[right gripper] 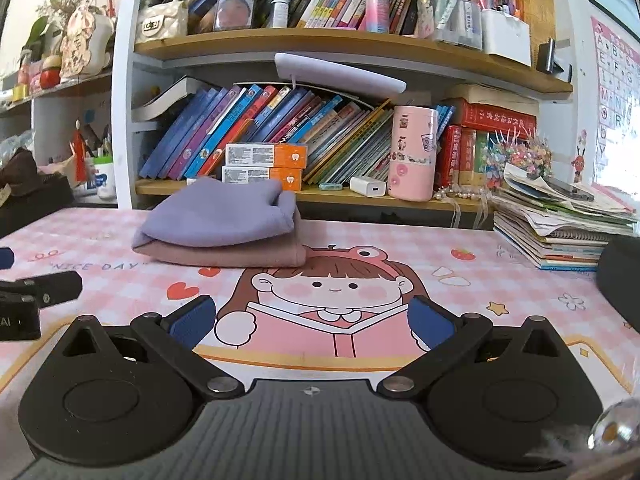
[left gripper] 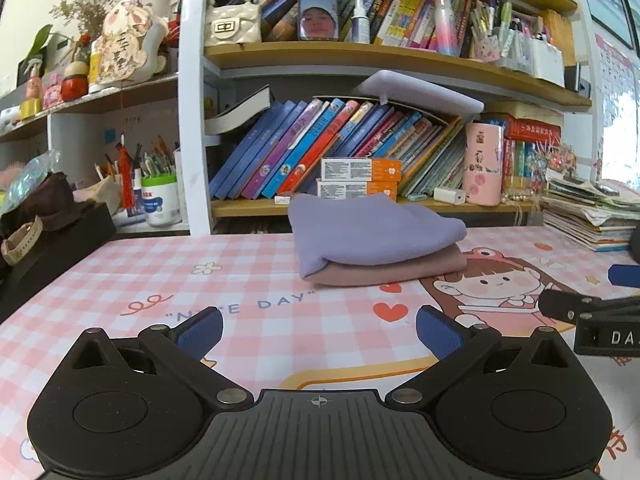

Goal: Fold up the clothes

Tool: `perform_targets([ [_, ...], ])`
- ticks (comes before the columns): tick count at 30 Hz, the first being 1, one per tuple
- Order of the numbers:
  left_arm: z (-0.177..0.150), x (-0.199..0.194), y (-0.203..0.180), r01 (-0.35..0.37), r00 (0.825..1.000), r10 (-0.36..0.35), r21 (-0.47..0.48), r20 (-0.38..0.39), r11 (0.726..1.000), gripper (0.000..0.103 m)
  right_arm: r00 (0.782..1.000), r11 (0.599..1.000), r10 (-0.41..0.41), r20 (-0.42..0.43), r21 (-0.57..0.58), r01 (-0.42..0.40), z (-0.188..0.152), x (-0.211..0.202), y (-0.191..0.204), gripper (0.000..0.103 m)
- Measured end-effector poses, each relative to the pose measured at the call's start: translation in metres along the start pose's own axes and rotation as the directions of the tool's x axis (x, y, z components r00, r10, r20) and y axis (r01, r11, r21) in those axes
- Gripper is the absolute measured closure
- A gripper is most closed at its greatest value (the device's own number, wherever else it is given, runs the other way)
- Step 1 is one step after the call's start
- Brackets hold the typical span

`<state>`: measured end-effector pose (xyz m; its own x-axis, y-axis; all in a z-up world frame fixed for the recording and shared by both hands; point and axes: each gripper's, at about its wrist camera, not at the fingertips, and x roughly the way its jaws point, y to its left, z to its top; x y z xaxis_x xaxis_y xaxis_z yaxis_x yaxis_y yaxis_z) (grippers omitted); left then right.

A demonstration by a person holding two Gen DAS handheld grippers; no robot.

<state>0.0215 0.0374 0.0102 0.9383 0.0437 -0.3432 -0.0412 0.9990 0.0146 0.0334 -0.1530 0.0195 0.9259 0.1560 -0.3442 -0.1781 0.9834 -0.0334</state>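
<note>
Two grippers spread wide and empty, left gripper point(left gripper: 319, 332) and right gripper point(right gripper: 312, 322) low over bare pink checked mat point(left gripper: 248, 344), folded lilac garment point(left gripper: 372, 232) stacked on folded mauve garment point(left gripper: 384, 271) ahead, near bookshelf edge point(left gripper: 360, 206), book pile point(right gripper: 560, 236) far right.

the worktop point(right gripper: 500, 280) wears a pink checked mat printed with a cartoon girl and "nice day". toward its back lies a folded mauve garment point(right gripper: 224, 255) with a folded lavender garment point(right gripper: 216, 216) stacked on top. a stack of books and papers point(right gripper: 560, 228) sits at the right rear corner.
</note>
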Motion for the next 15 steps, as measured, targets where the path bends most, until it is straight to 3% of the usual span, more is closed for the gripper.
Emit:
perform_targets([
  [15,0.0011,0.0032,0.0023,-0.002,1.0,0.002,-0.012,-0.02,1.0,0.0,1.0,0.999,0.0,-0.022,-0.036,0.0,-0.0001,0.0032,0.0062,0.0],
])
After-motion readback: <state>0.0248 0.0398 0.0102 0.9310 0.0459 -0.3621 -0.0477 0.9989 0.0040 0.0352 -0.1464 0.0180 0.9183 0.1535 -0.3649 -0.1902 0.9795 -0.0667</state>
